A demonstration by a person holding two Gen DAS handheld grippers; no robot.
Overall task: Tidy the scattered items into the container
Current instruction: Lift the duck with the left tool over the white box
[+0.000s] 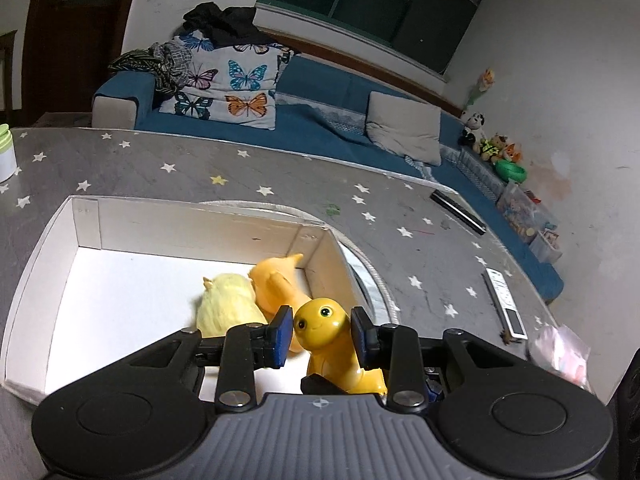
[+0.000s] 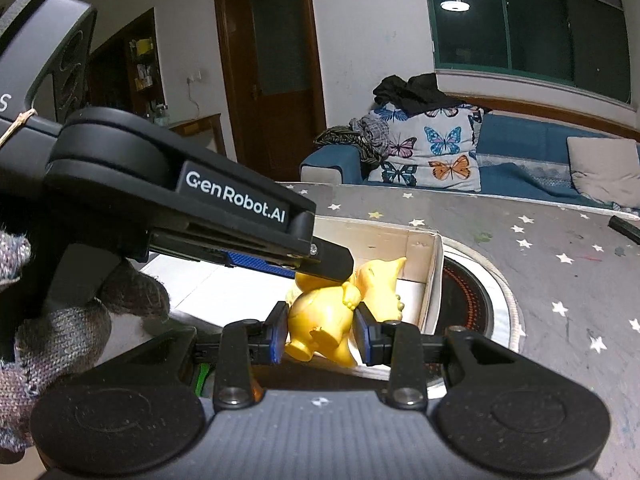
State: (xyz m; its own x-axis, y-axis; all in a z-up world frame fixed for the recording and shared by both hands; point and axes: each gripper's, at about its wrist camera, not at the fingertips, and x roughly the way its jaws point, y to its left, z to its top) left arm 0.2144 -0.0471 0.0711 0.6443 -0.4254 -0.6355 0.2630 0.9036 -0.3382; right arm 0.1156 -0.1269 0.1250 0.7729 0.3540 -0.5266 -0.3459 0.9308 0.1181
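Both my grippers pinch one yellow figurine (image 1: 322,320) over the white box (image 1: 48,240): my right gripper (image 2: 321,328) clamps its body, my left gripper (image 1: 322,330) squeezes its head, tilted downward. Beyond, a pale plush (image 1: 226,306) and an orange toy (image 1: 276,284) lie inside the box on the star-patterned table (image 1: 400,220).

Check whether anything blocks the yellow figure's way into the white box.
Nothing visible does: the yellow figure hangs over the white box's bare floor; a pale toy and an orange toy lie just beyond.
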